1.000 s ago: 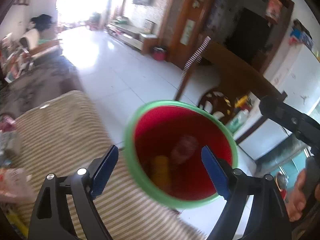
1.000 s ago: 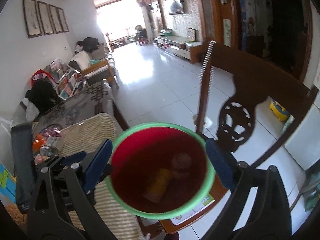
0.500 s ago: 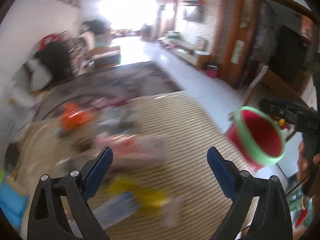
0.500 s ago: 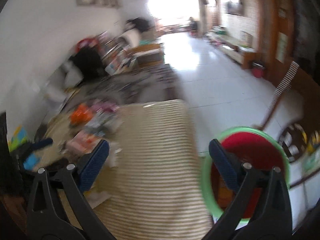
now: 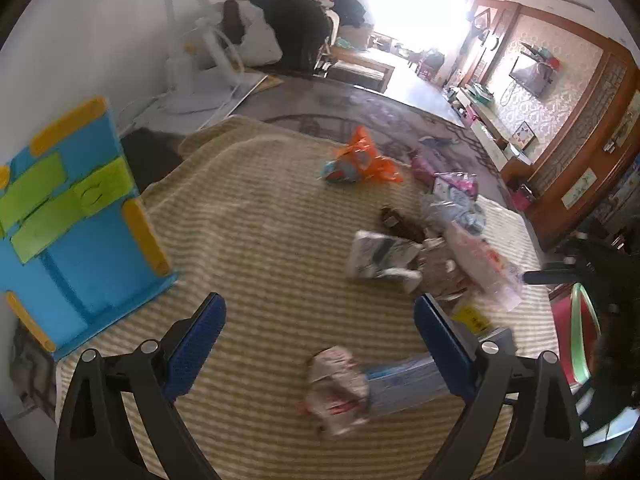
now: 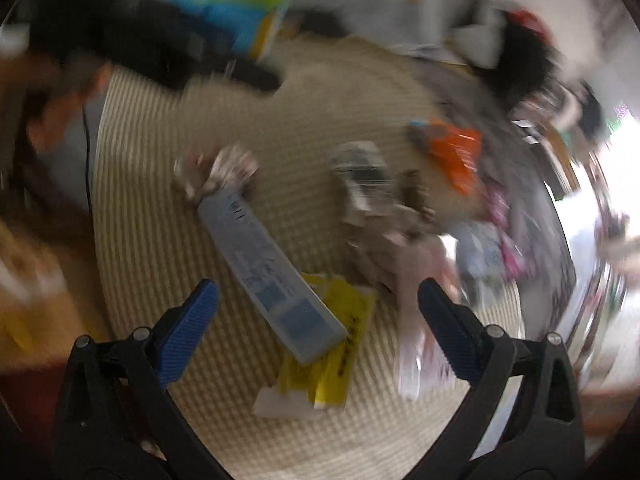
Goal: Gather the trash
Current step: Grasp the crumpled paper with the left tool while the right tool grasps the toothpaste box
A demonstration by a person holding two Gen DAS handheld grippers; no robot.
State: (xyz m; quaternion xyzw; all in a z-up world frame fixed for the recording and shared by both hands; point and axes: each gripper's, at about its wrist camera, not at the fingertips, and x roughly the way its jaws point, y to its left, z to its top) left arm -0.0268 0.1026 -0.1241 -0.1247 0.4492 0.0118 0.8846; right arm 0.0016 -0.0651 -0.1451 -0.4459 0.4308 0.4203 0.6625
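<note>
1. Blue-green toy board (image 5: 72, 216) stands at far left on striped blanket (image 5: 260, 240).
2. Left gripper (image 5: 318, 344): jaws wide apart, nothing btwn pads, above crumpled wrapper (image 5: 336, 392) w/ long pale-blue box (image 5: 404, 380) beside it.
3. Right gripper (image 6: 318, 320): jaws spread, empty, over same box (image 6: 268, 276) & yellow packet (image 6: 332, 344); view blurred.
4. Orange bag (image 5: 368, 160) lies farther back.
5. Red bucket w/ green rim (image 5: 576, 332) at blanket's right edge.
</note>
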